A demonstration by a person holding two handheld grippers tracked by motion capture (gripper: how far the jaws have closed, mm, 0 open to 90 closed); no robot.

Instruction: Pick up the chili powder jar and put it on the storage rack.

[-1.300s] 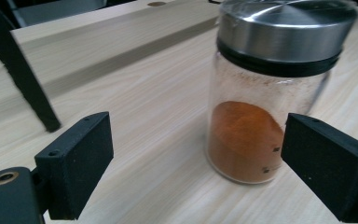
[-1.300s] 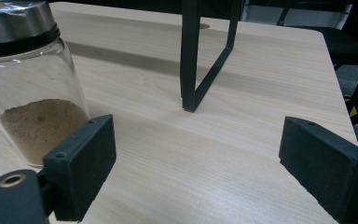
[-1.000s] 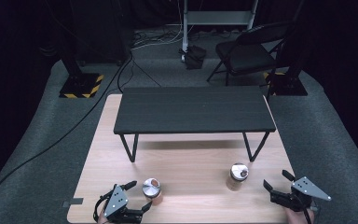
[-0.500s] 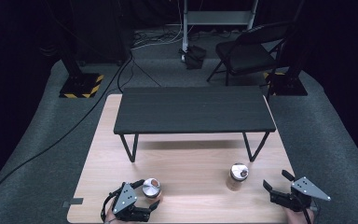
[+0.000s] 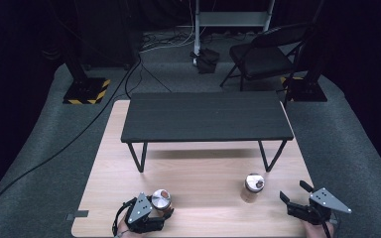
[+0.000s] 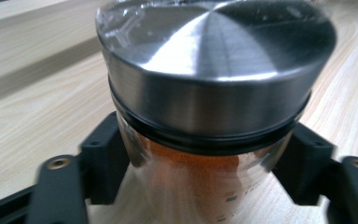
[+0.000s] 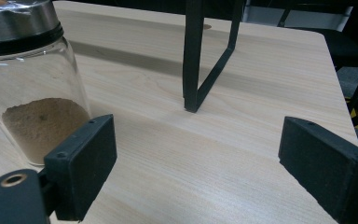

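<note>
The left hand-held gripper has just closed its jaws on the glass body of the orange-spice jar, below the steel lid, near the front edge of the wooden surface, a low hold that should keep it upright. The right hand-held gripper waits open beside the brown-powder jar, apparently next.

Between the black pads of the left claw sits a clear glass jar with orange-red powder and a brushed silver lid above a black ring. Left of the right claw, whose pads are black too, a second clear jar holds tan-brown powder under a silver lid. The worktop under both claws is pale wood with a fine grain. Beyond them stands a matte black bench. Farther off, a base carries yellow-and-black stripes.
</note>
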